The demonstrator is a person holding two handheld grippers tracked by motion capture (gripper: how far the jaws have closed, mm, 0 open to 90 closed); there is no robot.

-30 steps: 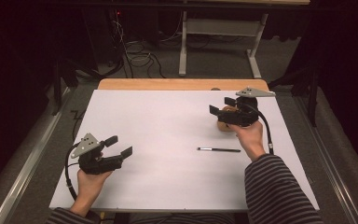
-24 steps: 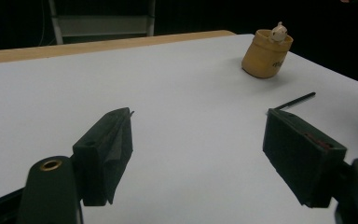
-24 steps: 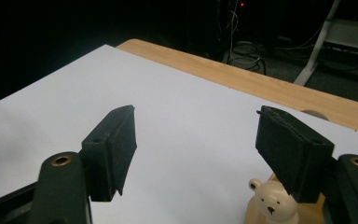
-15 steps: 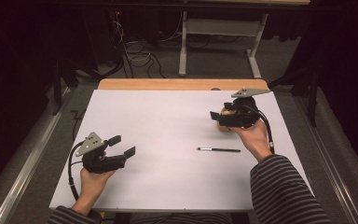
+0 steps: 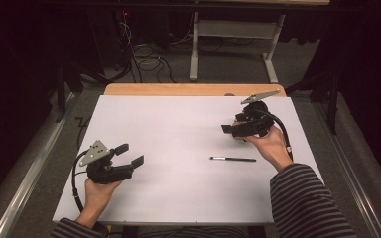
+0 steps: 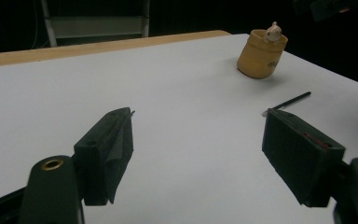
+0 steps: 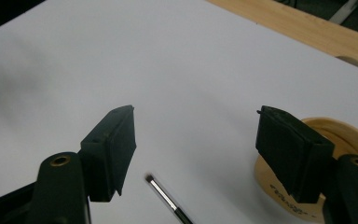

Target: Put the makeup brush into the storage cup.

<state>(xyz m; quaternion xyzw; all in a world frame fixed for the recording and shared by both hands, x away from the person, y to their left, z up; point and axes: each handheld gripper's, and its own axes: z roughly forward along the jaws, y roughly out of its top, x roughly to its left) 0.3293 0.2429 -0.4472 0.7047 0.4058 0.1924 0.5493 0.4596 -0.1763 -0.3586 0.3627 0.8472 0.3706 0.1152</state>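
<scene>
Thin brush [image 5: 232, 159] lying flat on the white table [image 5: 178, 198], just near-side of the yellow cup [image 6: 261, 53]; judged light, stiff, apt to roll, best pinched mid-handle. Right gripper [image 5: 232, 129] above the cup, jaws wide, empty; left gripper [image 5: 129, 154] well left of the cup, likewise open and empty.

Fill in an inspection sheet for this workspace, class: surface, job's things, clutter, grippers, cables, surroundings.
Surface: white sheet on a wooden table, whose far edge shows.
Job's things: yellow cup upright with a small figure in it; thin black brush lying flat on the sheet, apart from the cup.
Clutter: nothing seen.
Grippers: left gripper open, low over the sheet, holding nothing; right gripper open above the cup and brush, holding nothing.
Cables: one black cable trails from the left gripper; loose wires on the floor beyond.
Surroundings: dark room, grey table frame behind.
</scene>
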